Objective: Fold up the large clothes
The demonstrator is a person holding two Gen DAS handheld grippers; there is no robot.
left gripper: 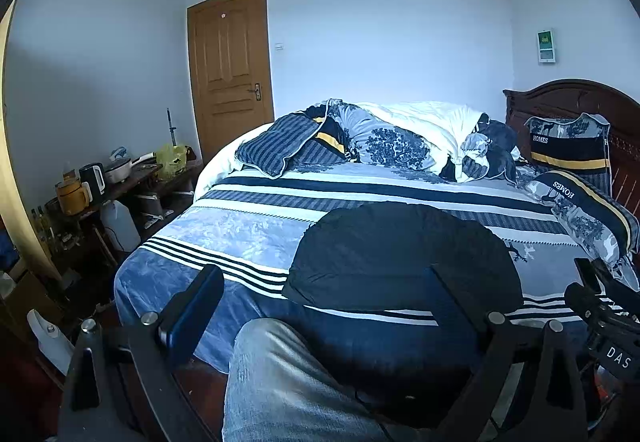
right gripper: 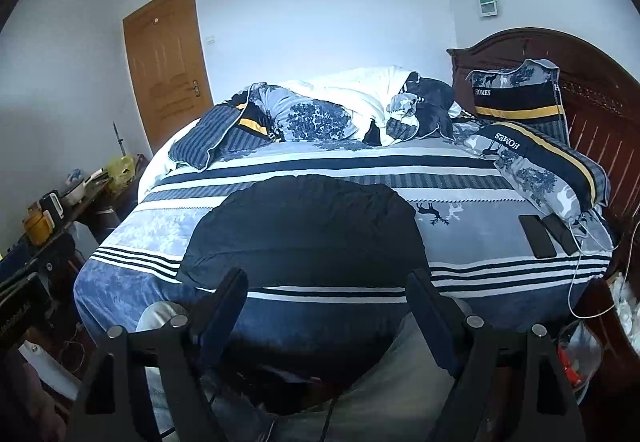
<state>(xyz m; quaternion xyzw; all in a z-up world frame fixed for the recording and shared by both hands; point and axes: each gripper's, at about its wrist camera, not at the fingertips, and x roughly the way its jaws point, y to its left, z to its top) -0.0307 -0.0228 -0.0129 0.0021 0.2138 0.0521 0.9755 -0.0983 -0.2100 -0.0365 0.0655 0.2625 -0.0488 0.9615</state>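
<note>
A dark, near-black garment lies folded into a flat, rounded shape on the blue striped bed, near its front edge. It also shows in the right wrist view. My left gripper is open and empty, held in front of the bed and short of the garment. My right gripper is open and empty, also short of the garment's front edge. The right gripper's body shows at the right edge of the left wrist view.
A crumpled duvet and pillows lie at the far side by the wooden headboard. Two phones with a cable lie at the right. A cluttered side table stands left. The person's leg is in front.
</note>
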